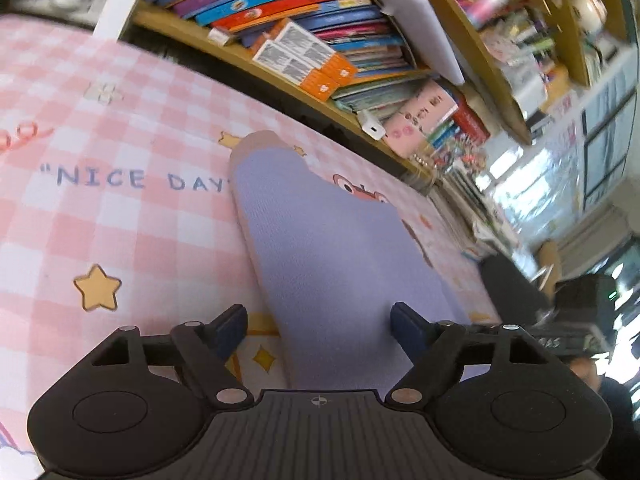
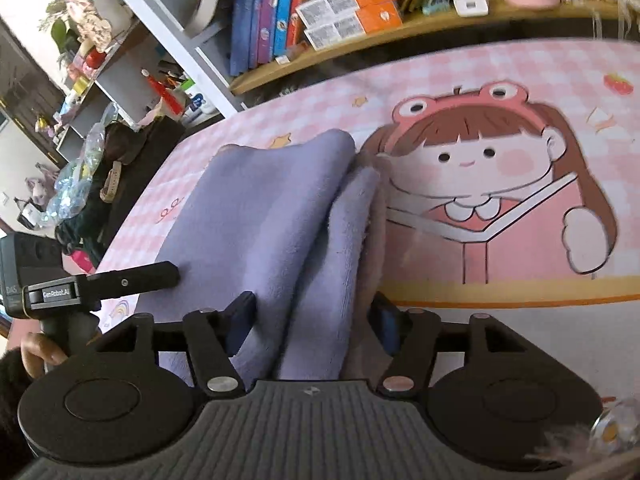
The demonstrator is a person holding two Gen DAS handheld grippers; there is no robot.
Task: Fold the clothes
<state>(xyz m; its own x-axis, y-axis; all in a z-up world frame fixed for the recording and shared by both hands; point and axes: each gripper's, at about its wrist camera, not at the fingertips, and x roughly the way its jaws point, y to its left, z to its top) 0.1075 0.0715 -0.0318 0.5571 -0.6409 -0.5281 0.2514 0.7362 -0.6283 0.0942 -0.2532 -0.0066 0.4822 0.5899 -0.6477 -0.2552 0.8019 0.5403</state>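
Left view: my left claw is spread wide, pinching nothing, fingers straddling the near end of the cloth. Cloth lies flat on the desk, long axis running straight away from me toward the bookshelf.

Right view: my right claw also spread, straddling the folded layers at the near edge. Both claws sit equally close; next grip is probably dead ahead.
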